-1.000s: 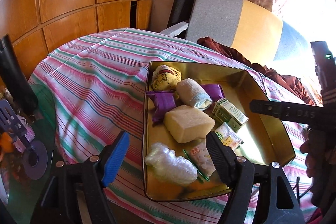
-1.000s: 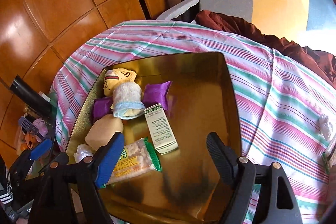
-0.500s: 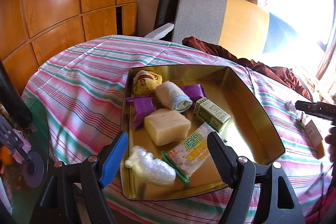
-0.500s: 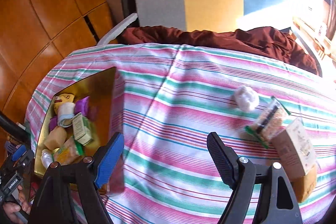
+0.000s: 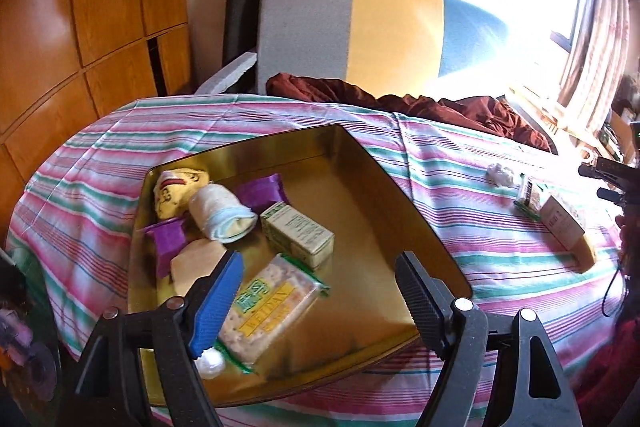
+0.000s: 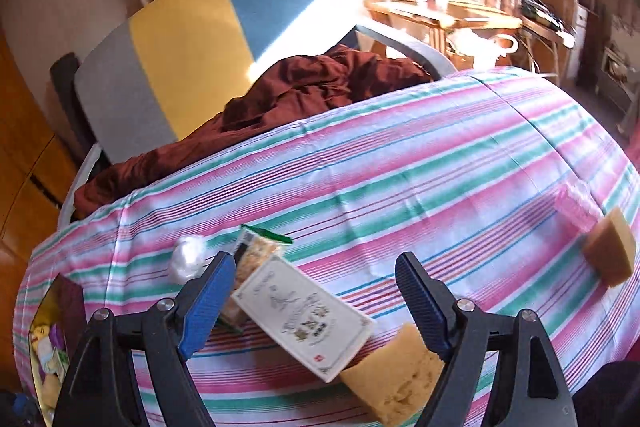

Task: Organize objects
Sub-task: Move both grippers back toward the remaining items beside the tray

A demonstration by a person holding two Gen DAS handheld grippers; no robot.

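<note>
My left gripper [image 5: 320, 291] hangs with its jaws spread wide and empty over the near edge of the gold tray [image 5: 360, 163], which sits on the striped tablecloth [image 5: 80, 211]. Directly between its fingers lies the cracker packet [image 5: 272, 307]; just beyond are the green carton [image 5: 298, 233], the rolled towel [image 5: 222, 213], purple wrappers [image 5: 260, 191], a yellow pouch [image 5: 176, 189] and a tan sponge [image 5: 196, 263] at the left finger.

My right gripper [image 6: 316, 291], likewise spread and gripping nothing, hovers over the white box [image 6: 304, 311], which lies tilted between its fingers. A yellow sponge [image 6: 396, 375] touches the box's near right corner, under the right finger. A snack packet [image 6: 256, 251] and a white wad [image 6: 188, 257] lie just beyond the left finger. Far right: another sponge [image 6: 612, 253] beside a pink bubble-wrap piece [image 6: 576, 205].
</note>
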